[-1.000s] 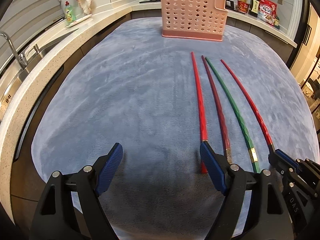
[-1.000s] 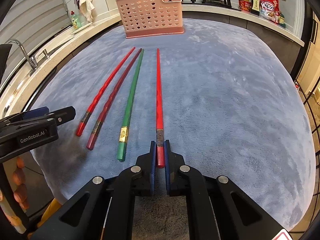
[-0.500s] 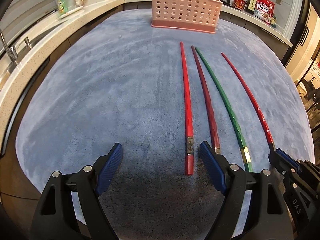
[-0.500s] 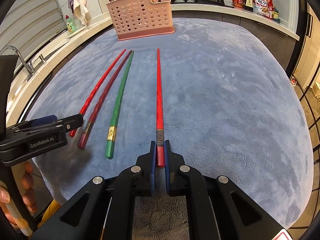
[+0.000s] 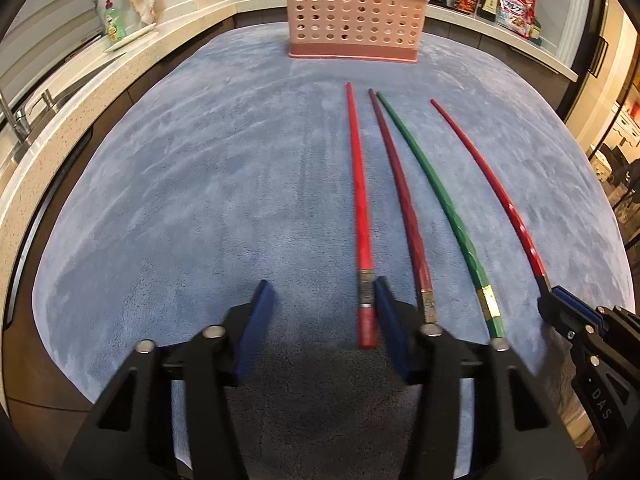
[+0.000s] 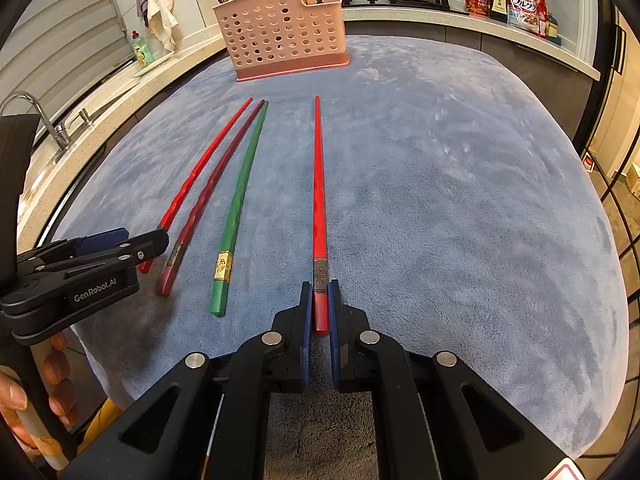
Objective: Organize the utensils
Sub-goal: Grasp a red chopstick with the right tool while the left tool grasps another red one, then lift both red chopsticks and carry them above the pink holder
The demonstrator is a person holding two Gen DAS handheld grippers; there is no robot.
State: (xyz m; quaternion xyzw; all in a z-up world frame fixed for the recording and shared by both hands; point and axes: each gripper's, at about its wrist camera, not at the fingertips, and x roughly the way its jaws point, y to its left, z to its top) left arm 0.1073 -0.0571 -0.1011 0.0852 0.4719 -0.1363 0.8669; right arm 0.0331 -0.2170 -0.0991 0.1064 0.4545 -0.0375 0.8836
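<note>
A surface (image 6: 460,208) covered by a blue-grey cloth is shown, with a pink perforated holder (image 6: 284,36) standing upright at its far end. Four chopsticks are laid lengthwise on the cloth, tips toward the holder: a red one (image 5: 360,200), a maroon one (image 5: 404,196), a green one (image 5: 440,200) and a second red one (image 6: 319,184) set apart on the right. The left hand-held gripper (image 5: 320,312) is seen closing, its jaws half open around the butt of the left red chopstick; its right pad (image 5: 390,332) lies just beside the stick, and contact cannot be confirmed. The right hand-held gripper (image 6: 320,308) is clamped on the butt of the right red chopstick.
</note>
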